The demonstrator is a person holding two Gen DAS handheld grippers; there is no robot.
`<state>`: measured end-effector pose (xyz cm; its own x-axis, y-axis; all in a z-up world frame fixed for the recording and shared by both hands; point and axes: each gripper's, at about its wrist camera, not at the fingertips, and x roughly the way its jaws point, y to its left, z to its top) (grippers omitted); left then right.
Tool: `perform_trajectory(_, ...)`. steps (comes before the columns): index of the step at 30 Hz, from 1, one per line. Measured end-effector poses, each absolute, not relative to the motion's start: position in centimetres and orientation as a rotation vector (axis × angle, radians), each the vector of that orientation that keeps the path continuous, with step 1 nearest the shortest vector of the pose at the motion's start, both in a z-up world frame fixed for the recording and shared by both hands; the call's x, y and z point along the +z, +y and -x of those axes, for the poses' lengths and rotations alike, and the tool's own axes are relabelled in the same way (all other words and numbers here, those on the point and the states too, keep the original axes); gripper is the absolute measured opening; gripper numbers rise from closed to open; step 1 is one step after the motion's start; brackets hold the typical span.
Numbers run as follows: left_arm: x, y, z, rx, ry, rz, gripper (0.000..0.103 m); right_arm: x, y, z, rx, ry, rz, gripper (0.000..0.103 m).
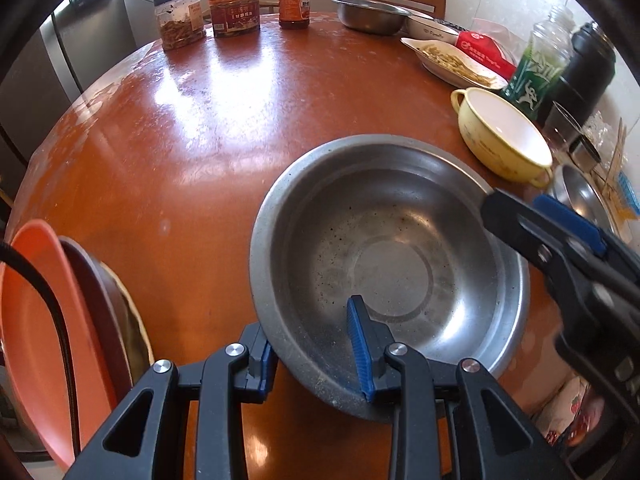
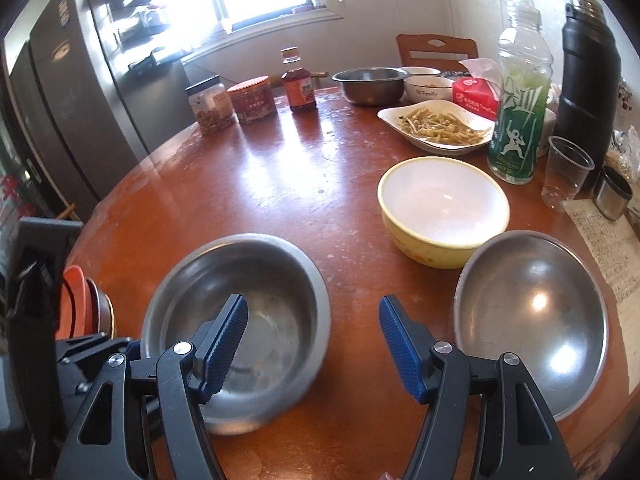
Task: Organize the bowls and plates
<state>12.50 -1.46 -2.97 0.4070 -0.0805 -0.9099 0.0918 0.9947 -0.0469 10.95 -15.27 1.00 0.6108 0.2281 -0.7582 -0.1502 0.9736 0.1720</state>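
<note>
A large steel bowl (image 1: 392, 272) stands on the round brown table (image 1: 200, 140). My left gripper (image 1: 312, 354) is shut on the steel bowl's near rim, one pad inside the bowl and one outside. In the right wrist view the same steel bowl (image 2: 276, 320) sits at lower left. My right gripper (image 2: 311, 300) is open above the bowl's right edge and holds nothing; in the left wrist view the right gripper (image 1: 540, 232) sits at the bowl's right rim. A yellow bowl (image 2: 440, 208) and a second steel bowl (image 2: 532, 332) stand to the right.
A stack of orange and brown dishes (image 1: 40, 320) sits at the table's left edge. At the back are a plate of food (image 2: 436, 126), a steel bowl (image 2: 368, 84), a white bowl (image 2: 428, 86), jars and a sauce bottle (image 2: 298, 84). A green bottle (image 2: 516, 120), black flask (image 2: 588, 72) and plastic cup (image 2: 566, 172) line the right.
</note>
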Motion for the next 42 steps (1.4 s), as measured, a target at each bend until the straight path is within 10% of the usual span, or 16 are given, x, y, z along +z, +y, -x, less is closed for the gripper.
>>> perform_trajectory(8, -2.8, -1.0, -9.0, -0.140, 1.136, -0.021, 0.033, -0.7, -13.6, -11.0, 0.257, 0.950, -0.010, 0.063)
perform_trajectory(18, -2.7, -0.4, -7.7, -0.139, 1.122, 0.001, 0.033, -1.3, -13.2, -9.4, 0.322, 0.950, -0.012, 0.023)
perform_trajectory(42, -2.7, -5.6, -8.4, -0.196, 1.088, 0.008, 0.033, -1.3, -18.7, -4.9, 0.278, 0.911, -0.007, 0.022)
